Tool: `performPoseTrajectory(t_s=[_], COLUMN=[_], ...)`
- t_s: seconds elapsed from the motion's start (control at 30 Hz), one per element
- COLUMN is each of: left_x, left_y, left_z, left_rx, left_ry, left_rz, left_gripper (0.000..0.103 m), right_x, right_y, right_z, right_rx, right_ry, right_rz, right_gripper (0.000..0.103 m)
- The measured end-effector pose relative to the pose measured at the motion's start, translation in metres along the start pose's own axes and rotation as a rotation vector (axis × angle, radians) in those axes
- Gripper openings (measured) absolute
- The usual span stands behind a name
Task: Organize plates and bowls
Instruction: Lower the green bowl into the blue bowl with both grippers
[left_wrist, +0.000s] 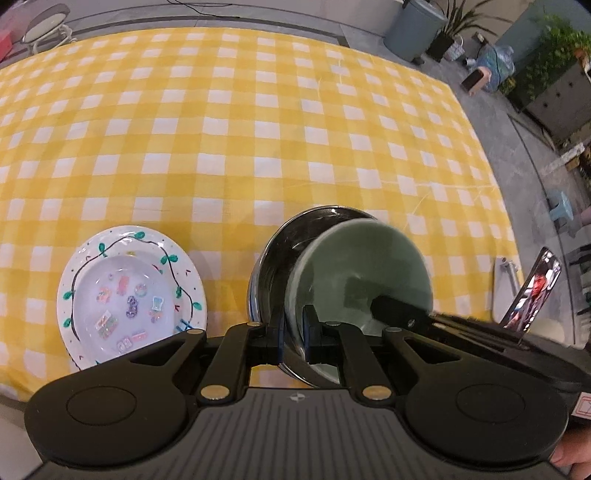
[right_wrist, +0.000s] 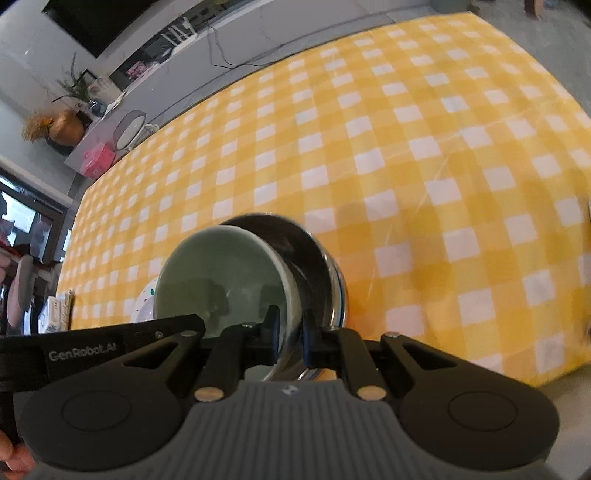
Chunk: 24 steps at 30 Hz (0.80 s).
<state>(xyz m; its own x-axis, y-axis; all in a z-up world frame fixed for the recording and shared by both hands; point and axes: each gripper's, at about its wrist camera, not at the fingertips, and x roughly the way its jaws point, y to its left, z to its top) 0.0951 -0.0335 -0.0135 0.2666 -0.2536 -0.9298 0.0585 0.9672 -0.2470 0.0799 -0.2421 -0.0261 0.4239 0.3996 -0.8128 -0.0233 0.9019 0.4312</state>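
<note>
Bowls sit nested and tilted between the two grippers: a pale green ceramic bowl (left_wrist: 369, 266) lies inside a larger steel bowl (left_wrist: 288, 240), both held above the surface, which is covered by a yellow and white checked cloth (left_wrist: 258, 129). The left gripper (left_wrist: 293, 334) has its jaws drawn narrow on the near rims, one finger outside the steel wall and the other inside the green bowl, so both walls are pinched together. The right gripper (right_wrist: 287, 334) grips the same pair from the opposite side in the same manner, jaws narrow, one finger inside the green bowl (right_wrist: 221, 273) and one outside the steel bowl (right_wrist: 314, 254). In the left wrist view the right gripper's finger (left_wrist: 399, 308) reaches down into the green bowl.

Just left of the bowls, a white plate (left_wrist: 129, 291) with a painted green vine border and small coloured figures rests flat on the cloth; its edge (right_wrist: 146, 302) peeks out behind the green bowl in the right wrist view. A phone (left_wrist: 532, 291) stands propped at the right edge of the surface.
</note>
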Motion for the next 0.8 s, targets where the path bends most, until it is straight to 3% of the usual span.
performPoseTrajectory(t_s=[0.47,0.7,0.8], left_x=[0.007,0.008,0.008], left_y=[-0.012,-0.016,-0.023], left_z=[0.008,0.011,0.009], left_rx=[0.091,0.12,0.179], left_ry=[0.035,0.047,0.037], left_rz=[0.056,0.068,0.087], left_gripper=[0.012,0.013,0.014], right_x=[0.013,0.013,0.013], right_y=[0.015,0.006,0.006], right_z=[-0.009,-0.008,-0.007], right_rx=[-0.266,-0.248,-0.244], right_ry=[-0.12,-0.132,-0.138], right_rz=[-0.095,-0.066,-0.069], right_gripper=[0.011,0.012,0.012])
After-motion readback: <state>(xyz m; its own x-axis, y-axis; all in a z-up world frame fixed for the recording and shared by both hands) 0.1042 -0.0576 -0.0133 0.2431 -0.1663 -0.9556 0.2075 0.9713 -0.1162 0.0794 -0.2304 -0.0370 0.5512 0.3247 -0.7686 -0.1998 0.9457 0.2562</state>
